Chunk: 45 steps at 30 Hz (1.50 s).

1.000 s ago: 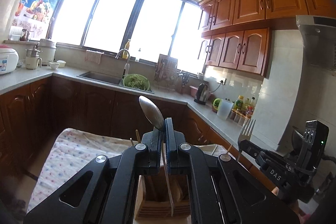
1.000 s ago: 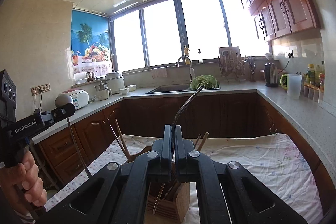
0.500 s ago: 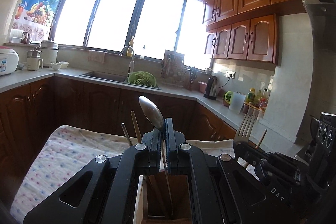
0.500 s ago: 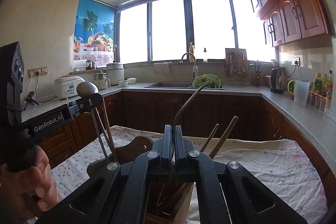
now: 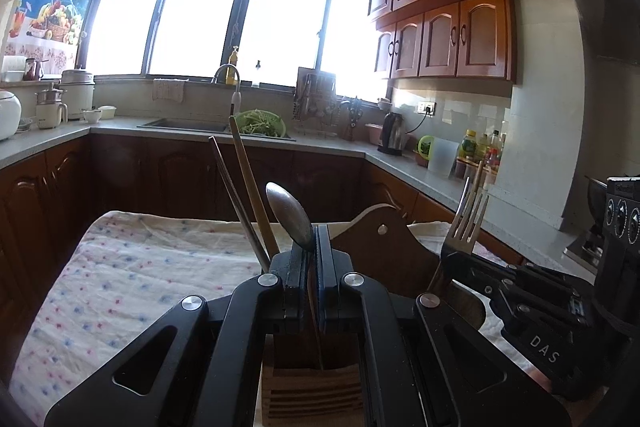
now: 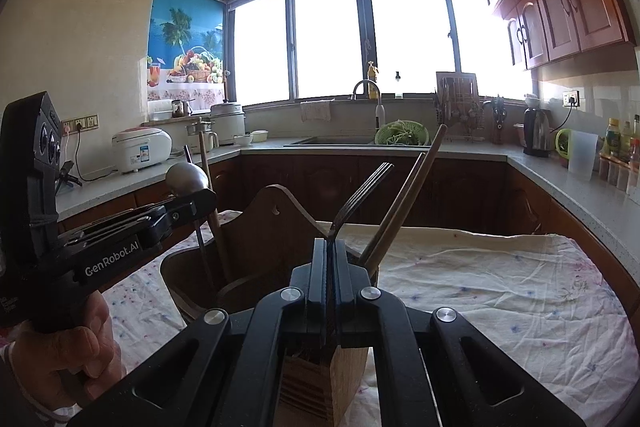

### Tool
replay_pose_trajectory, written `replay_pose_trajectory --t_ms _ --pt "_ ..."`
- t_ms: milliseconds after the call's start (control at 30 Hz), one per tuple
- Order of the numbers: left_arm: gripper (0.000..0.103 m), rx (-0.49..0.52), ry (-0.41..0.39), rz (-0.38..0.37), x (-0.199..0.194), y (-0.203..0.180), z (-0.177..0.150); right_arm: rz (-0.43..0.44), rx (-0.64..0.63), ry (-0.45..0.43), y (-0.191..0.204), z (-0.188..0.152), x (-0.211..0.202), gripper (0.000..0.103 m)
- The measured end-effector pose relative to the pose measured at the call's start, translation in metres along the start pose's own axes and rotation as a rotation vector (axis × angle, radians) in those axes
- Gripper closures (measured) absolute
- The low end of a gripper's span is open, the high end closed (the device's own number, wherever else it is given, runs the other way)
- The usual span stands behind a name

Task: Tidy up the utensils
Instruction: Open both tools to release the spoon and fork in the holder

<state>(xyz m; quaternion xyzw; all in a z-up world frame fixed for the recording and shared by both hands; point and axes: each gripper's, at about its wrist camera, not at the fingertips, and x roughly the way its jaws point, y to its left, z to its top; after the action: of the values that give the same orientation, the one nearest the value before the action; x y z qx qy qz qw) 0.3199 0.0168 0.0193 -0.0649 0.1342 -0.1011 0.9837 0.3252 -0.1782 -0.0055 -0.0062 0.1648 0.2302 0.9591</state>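
Observation:
My left gripper (image 5: 311, 243) is shut on a metal spoon (image 5: 290, 215), bowl up, its handle running down into the wooden utensil holder (image 5: 316, 391) below. My right gripper (image 6: 331, 247) is shut on a metal fork (image 6: 362, 193), tines up, its handle inside the same wooden holder (image 6: 324, 383). Chopsticks (image 5: 244, 187) lean in the holder's left part in the left wrist view, and another pair of chopsticks (image 6: 404, 211) leans right of the fork. Each gripper shows in the other's view: the right gripper (image 5: 456, 255) with the fork (image 5: 468, 215), the left gripper (image 6: 200, 203) with the spoon (image 6: 186, 177).
The holder stands on a flowered cloth (image 5: 132, 275) over a table. Its curved dark back board (image 6: 272, 223) rises behind the slots. A person's hand (image 6: 68, 351) grips the left tool. Brown cabinets, a sink (image 6: 332, 141) and a cluttered counter (image 6: 592, 195) ring the room.
Both grippers have sunk toward the holder, lowering the spoon and fork handles deeper into it. The holder's back board and the chopsticks now stand higher in both views.

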Motion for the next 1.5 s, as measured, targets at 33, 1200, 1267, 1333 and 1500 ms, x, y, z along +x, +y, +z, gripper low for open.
replay_pose_trajectory --t_ms 33,1200,1267,1333,1500 --pt "0.1 0.002 0.009 -0.001 0.0 0.0 -0.002 0.004 0.003 0.009 -0.001 -0.002 0.0 0.101" --pt "0.031 -0.107 0.12 0.094 -0.035 0.021 0.001 -0.023 0.226 0.046 -0.044 0.013 -0.032 0.039" --pt "0.024 -0.113 0.129 0.106 -0.043 0.021 -0.002 -0.022 0.245 0.046 -0.045 0.012 -0.038 0.028" --pt "0.021 -0.115 0.134 0.109 -0.052 0.021 -0.005 -0.02 0.262 0.048 -0.047 0.011 -0.046 0.021" --pt "0.017 -0.118 0.15 0.109 -0.076 0.015 -0.011 -0.012 0.313 0.044 -0.051 0.008 -0.071 0.011"
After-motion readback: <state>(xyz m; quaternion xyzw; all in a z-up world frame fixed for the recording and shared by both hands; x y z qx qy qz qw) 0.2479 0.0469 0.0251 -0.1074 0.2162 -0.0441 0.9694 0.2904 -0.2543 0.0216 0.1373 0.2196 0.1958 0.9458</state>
